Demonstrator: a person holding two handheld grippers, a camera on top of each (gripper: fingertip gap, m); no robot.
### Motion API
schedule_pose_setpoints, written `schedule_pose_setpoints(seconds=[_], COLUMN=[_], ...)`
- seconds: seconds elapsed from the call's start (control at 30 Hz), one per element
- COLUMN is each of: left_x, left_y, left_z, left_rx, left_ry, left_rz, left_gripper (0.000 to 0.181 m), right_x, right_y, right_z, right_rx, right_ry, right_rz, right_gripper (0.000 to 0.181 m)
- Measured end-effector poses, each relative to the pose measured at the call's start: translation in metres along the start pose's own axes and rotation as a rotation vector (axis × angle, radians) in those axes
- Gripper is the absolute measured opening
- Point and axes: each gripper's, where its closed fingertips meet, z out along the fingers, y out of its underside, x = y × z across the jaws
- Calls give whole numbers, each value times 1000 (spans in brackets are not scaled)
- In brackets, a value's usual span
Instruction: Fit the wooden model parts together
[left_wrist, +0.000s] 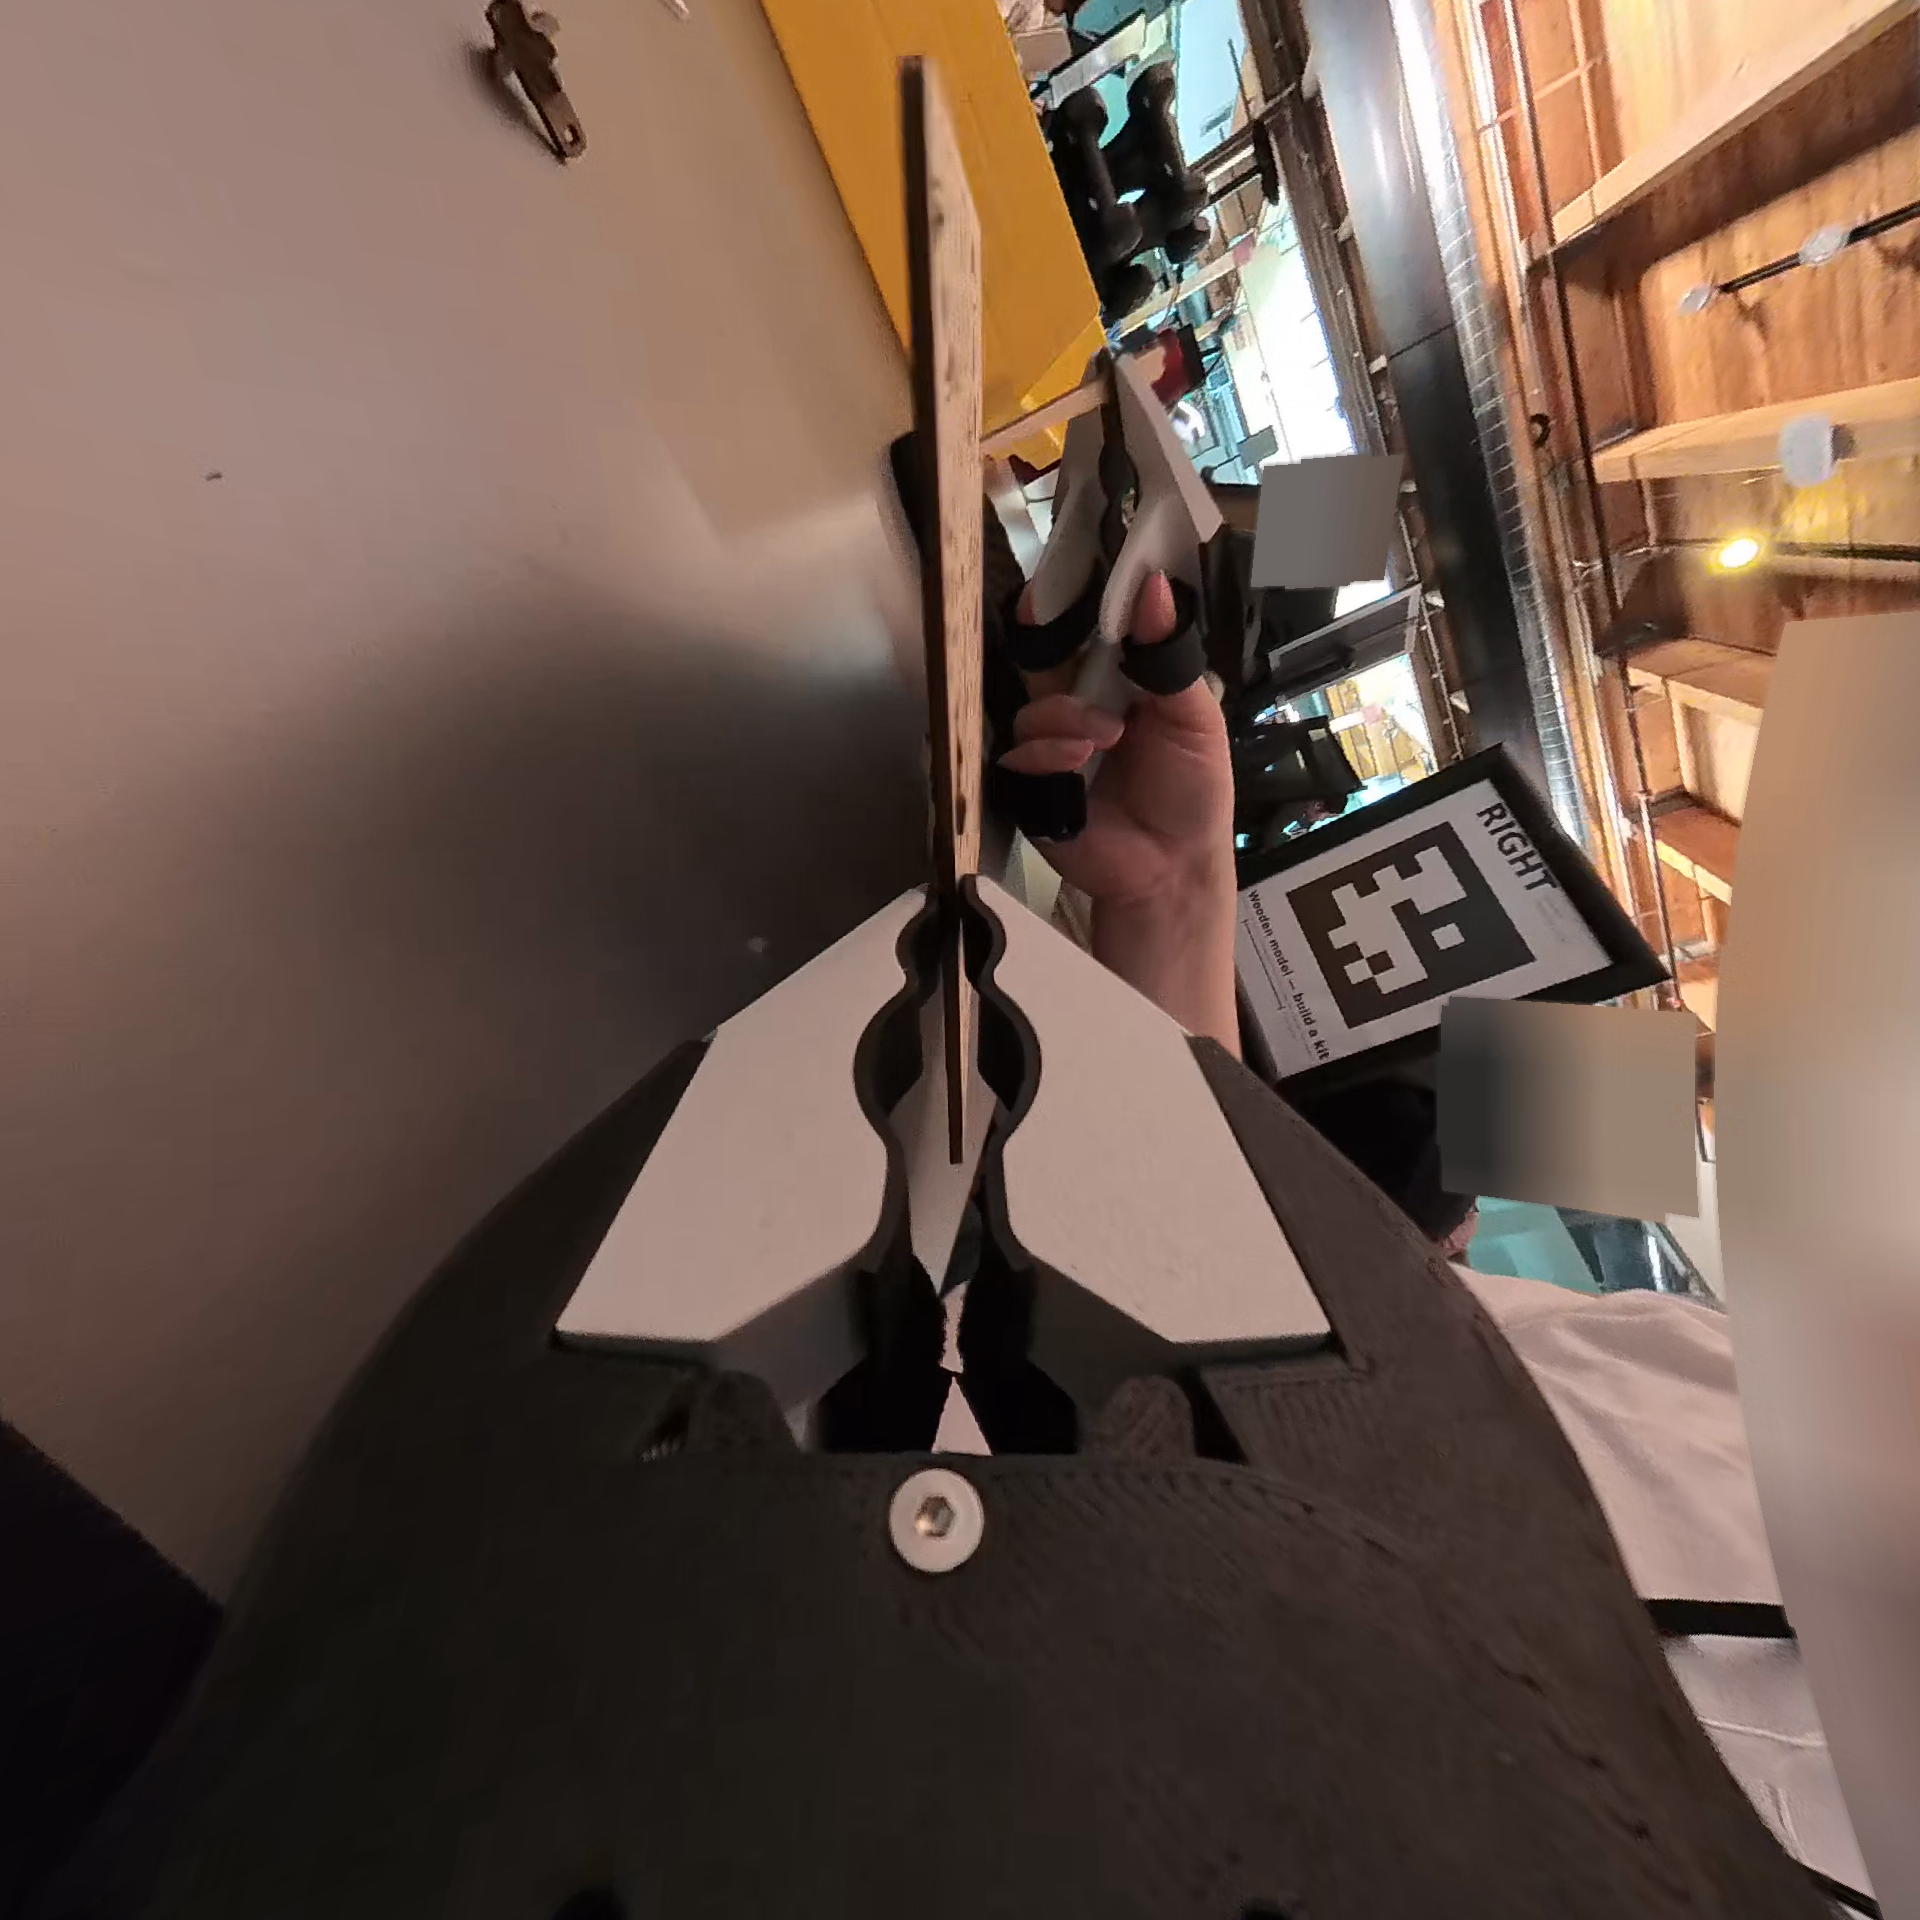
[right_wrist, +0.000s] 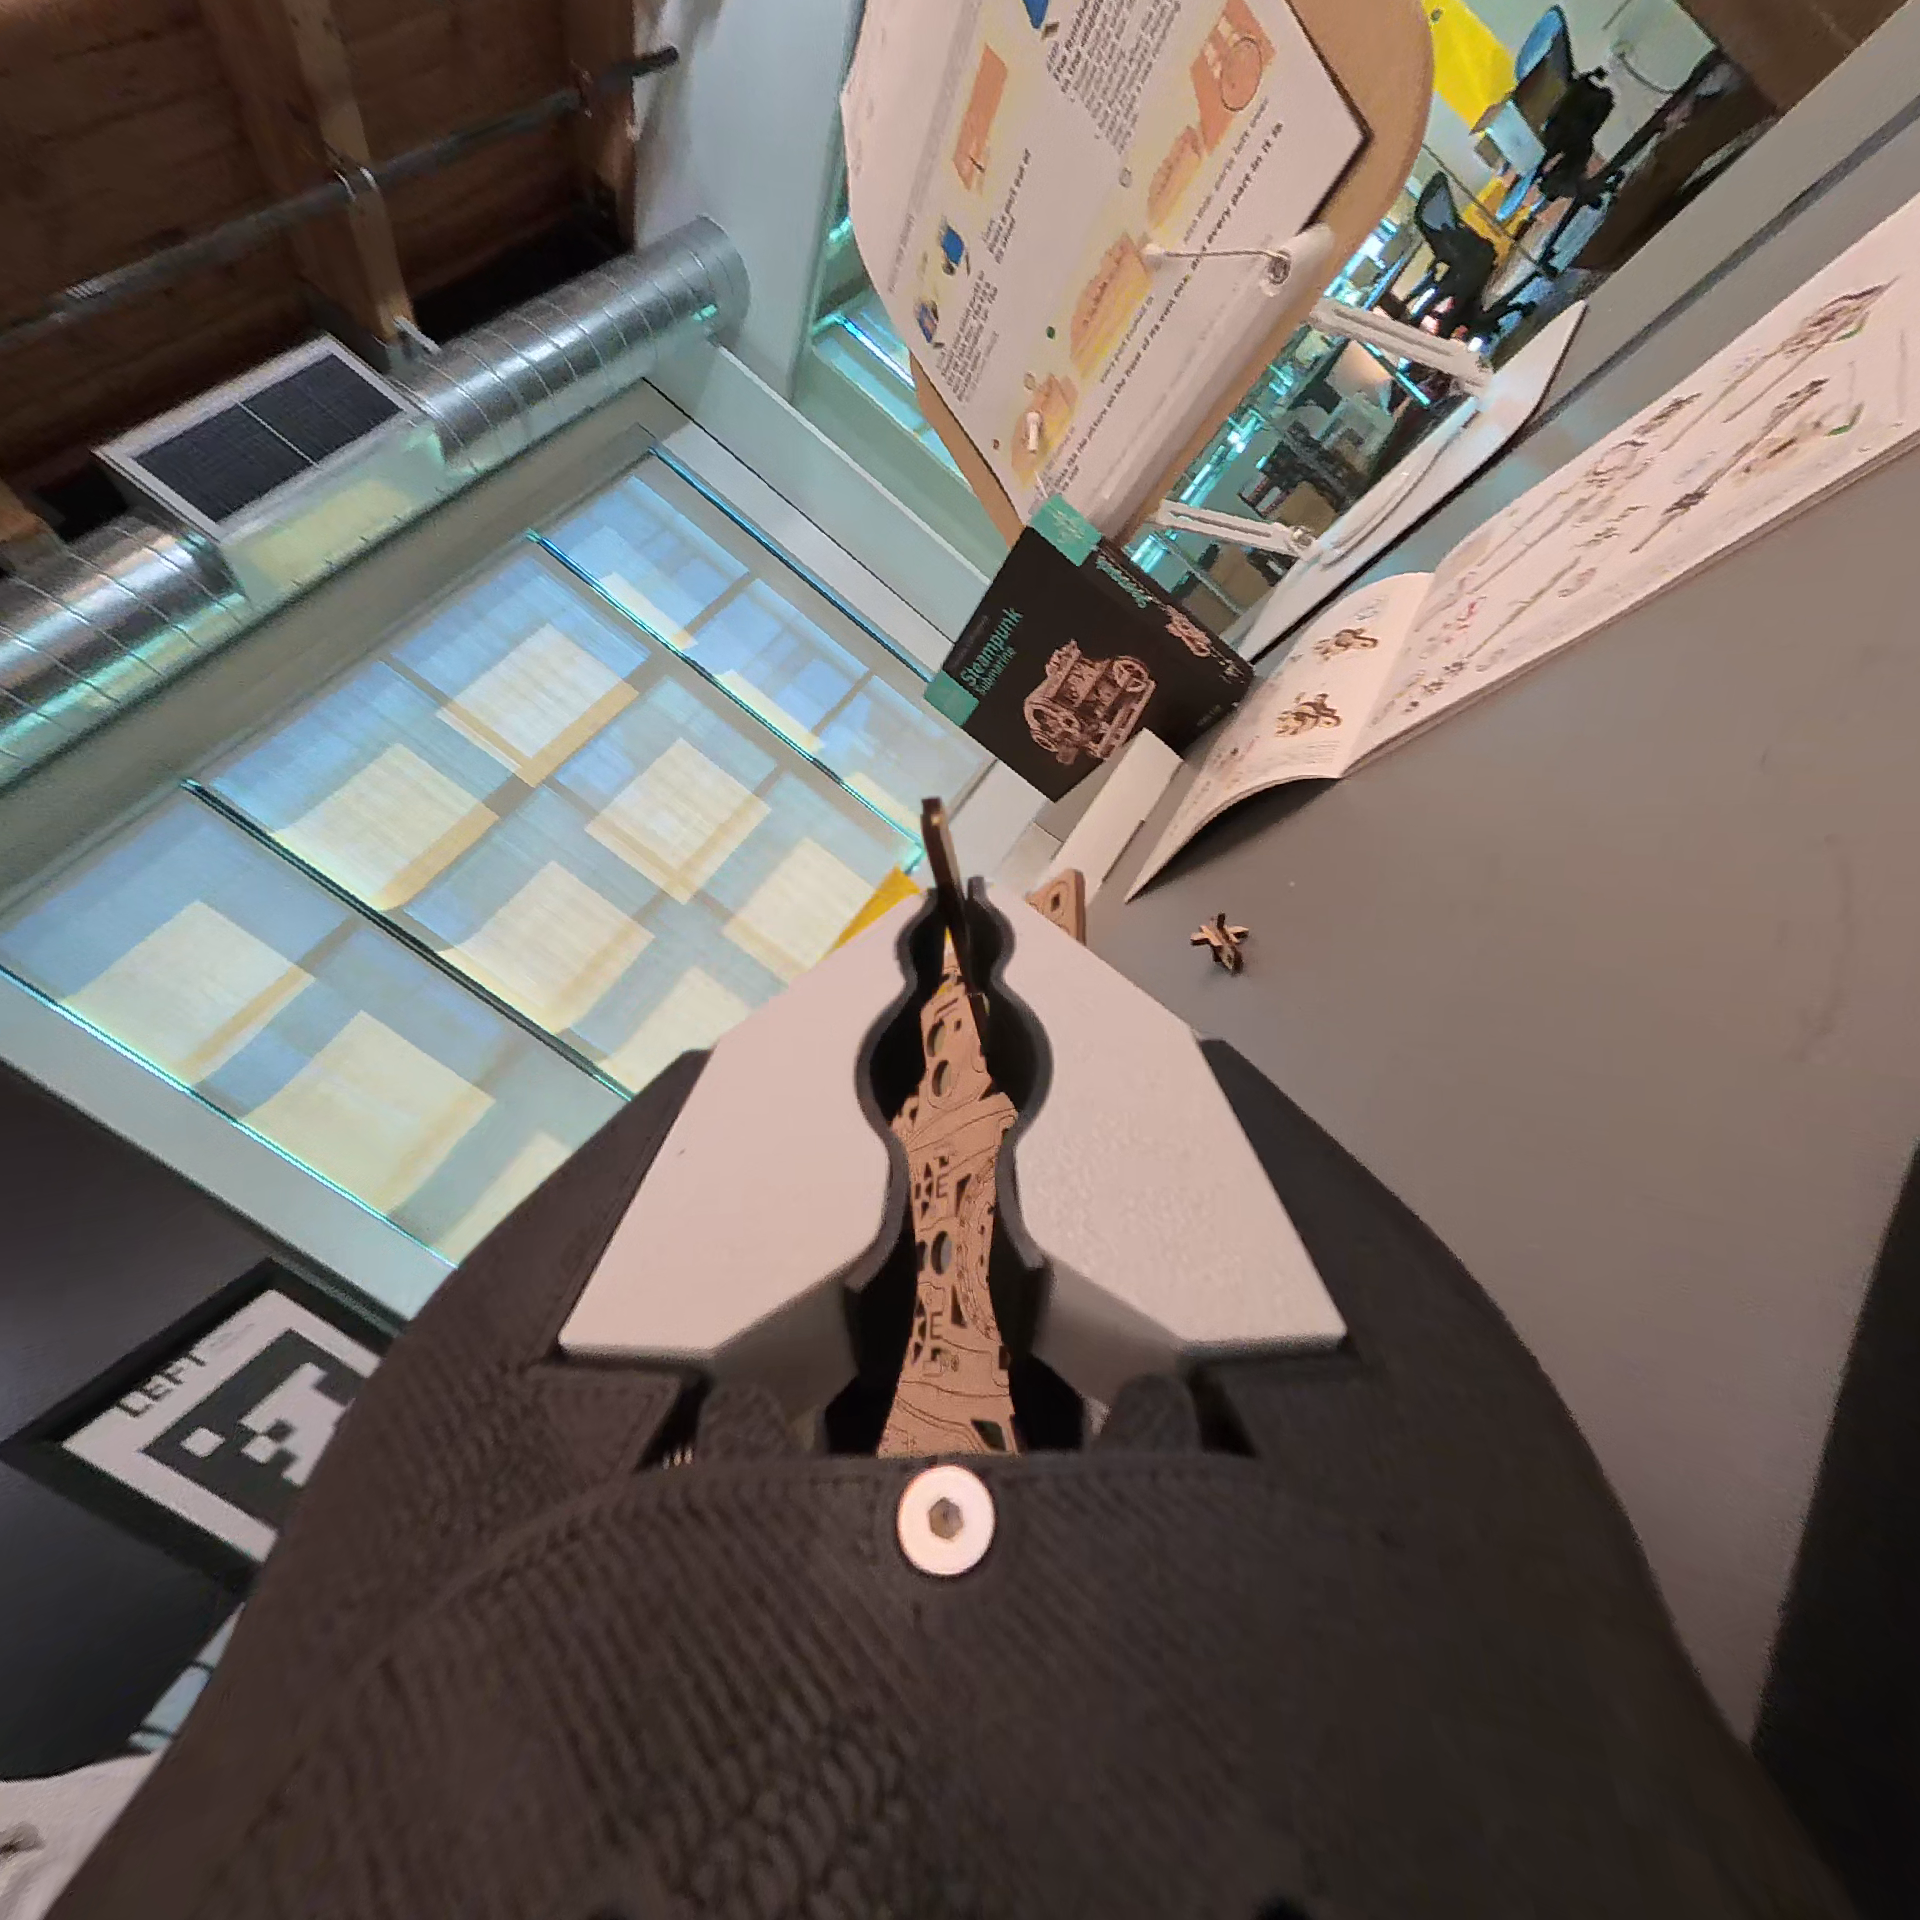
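Observation:
My left gripper (left_wrist: 948, 894) is shut on a thin flat wooden sheet (left_wrist: 954, 436), seen edge-on and sticking far out past the fingertips above the grey table (left_wrist: 364, 520). The right gripper (left_wrist: 1117, 520), held by a hand, shows just behind that sheet in the left wrist view. In the right wrist view my right gripper (right_wrist: 951, 899) is shut on a laser-cut wooden model part (right_wrist: 951, 1195) with cut-outs; its dark tip pokes out past the fingertips. Both grippers are tilted sideways, lifted off the table.
A small wooden piece (left_wrist: 535, 88) lies on the table, and another small star-shaped piece (right_wrist: 1221, 940) lies near open instruction booklets (right_wrist: 1558, 582). A dark kit box (right_wrist: 1091, 665) and an upright instruction board (right_wrist: 1122, 208) stand at the table's far end. A marker card (left_wrist: 1434, 914) stands nearby. About 20 cm separates my left fingertips from my right. From the right gripper's tips to the small wooden piece (left_wrist: 535, 88) is close to 15 cm. Seen from the right wrist view (right_wrist: 1220, 953) as well.

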Motion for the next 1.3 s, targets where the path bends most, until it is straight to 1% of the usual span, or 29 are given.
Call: schedule_pose_setpoints(seconds=[0.07, 0.2, 0.33, 0.4, 0.43, 0.5, 0.63, 0.73, 0.83, 0.9, 1.0, 1.07, 1.2, 1.3], left_x=[-1, -1, 1, 2, 3, 3, 1, 0, -1, -2, -1, -1, -1, 2], left_y=[0, 1, 1, 0, -1, -1, 0, 0, 0, 1, 1, 1, 5, 7], left_z=[1, 0, -1, -2, -2, -3, -2, -1, -1, -1, -1, -1, -1, -2], left_rx=[-6, -11, -8, -4, -1, 0, -7, -9, -12, -15, -14, -16, -49, -64], left_ry=[-9, 2, 19, 37, 44, 48, 34, 26, 19, 16, 17, 21, 26, 44], left_rz=[2, -12, -16, -26, -32, -35, -36, -39, -40, -42, -43, -46, -46, -47], left_gripper=[1, 1, 1, 1, 1, 1, 1, 1, 1, 1, 2, 2, 2, 1], right_x=[0, -2, -13, -22, -25, -32, -40, -47, -49, -49, -59, -68, -77, -77], right_y=[1, 2, 0, -2, -3, -3, 7, 14, 20, 23, 20, 20, 40, 47], right_z=[-2, -6, -7, -8, -8, -8, -4, -1, 2, 3, 2, -1, -13, -21], right_rx=[-15, -41, -48, -36, -34, -28, -84, -114, -156, -185, -180, -189, -345, -456], right_ry=[5, -37, -172, -240, -250, -254, -193, -150, -114, -98, -156, -228, -403, -490], right_rz=[-14, 48, 174, 171, 135, 7, -290, -479, -625, -681, -660, -665, -793, -897], right_gripper=[2, 4, 6, 7, 6, 5, 4, 4, 3, 3, 4, 4, 5, 4])
